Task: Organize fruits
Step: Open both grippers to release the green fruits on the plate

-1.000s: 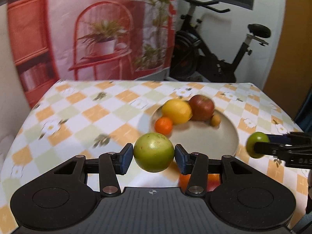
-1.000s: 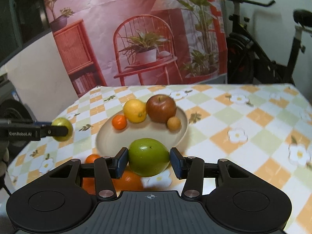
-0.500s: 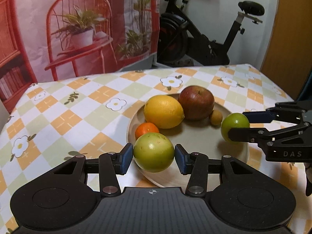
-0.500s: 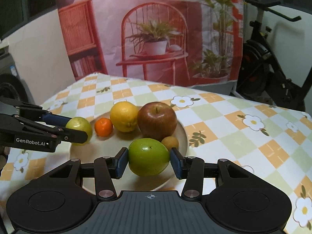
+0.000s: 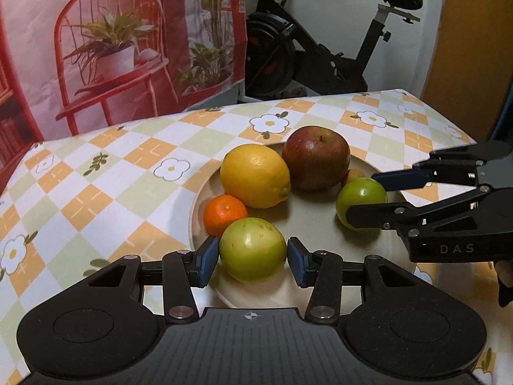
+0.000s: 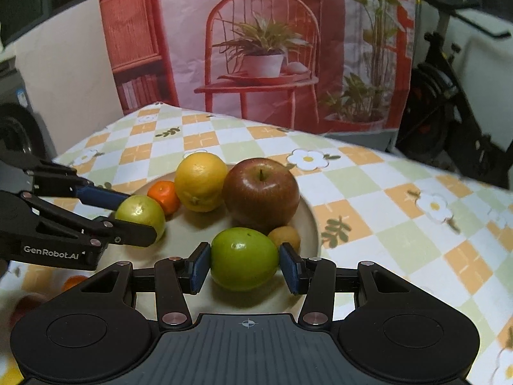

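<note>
My left gripper point(image 5: 253, 258) is shut on a yellow-green round fruit point(image 5: 252, 247), held low over the near rim of a beige plate point(image 5: 320, 224). The right gripper point(image 6: 244, 266) is shut on a greener fruit point(image 6: 244, 256) at the plate's point(image 6: 309, 215) near side. On the plate lie a lemon point(image 5: 256, 175), a red apple point(image 5: 315, 157), a mandarin point(image 5: 224, 213) and a small brownish fruit point(image 6: 284, 236). Each view shows the other gripper from the side: right gripper point(image 5: 364, 197), left gripper point(image 6: 138, 215). Whether either held fruit touches the plate I cannot tell.
The table point(image 5: 112, 176) has a checkered flower cloth. An orange fruit point(image 6: 72, 280) and a blurred reddish one point(image 6: 25, 301) lie off the plate, near the left gripper. A printed backdrop point(image 6: 256, 48) and an exercise bike point(image 5: 320, 48) stand behind the table's far edge.
Both grippers came in and down over the plate from its two sides, each keeping its green fruit. In the last half second they barely moved.
</note>
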{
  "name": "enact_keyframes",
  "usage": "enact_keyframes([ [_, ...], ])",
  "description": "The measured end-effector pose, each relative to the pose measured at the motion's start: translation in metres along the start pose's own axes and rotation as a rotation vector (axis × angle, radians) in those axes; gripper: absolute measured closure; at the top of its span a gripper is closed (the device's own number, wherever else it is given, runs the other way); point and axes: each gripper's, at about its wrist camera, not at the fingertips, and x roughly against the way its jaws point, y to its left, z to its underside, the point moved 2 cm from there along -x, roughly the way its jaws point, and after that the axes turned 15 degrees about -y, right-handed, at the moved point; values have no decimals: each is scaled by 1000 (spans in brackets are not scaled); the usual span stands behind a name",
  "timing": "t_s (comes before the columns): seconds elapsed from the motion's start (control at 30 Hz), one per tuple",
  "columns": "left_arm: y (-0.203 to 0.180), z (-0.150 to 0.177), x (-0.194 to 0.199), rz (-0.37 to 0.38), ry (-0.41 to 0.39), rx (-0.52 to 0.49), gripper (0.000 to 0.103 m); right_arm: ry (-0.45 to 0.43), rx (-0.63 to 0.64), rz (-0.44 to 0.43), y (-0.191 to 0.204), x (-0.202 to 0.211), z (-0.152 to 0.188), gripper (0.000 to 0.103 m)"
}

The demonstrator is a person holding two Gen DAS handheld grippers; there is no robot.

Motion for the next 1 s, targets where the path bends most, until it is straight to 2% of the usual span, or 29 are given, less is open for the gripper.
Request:
enact_keyframes([
  [0.17, -1, -1, -1, 6, -12, -24, 53, -4, 42, 14, 0, -2, -1, 60],
  [0.43, 0, 0, -1, -11, 6, -11, 51, -7, 2, 20, -5, 2, 2, 59],
  [0.67, 2, -3, 9, -13, -11, 18, 51, -20, -26, 29, -6, 12, 1, 59],
  [1.0, 0, -9, 37, -27, -59, 73, 51, -92, -82, 33, -1, 44, 4, 59],
])
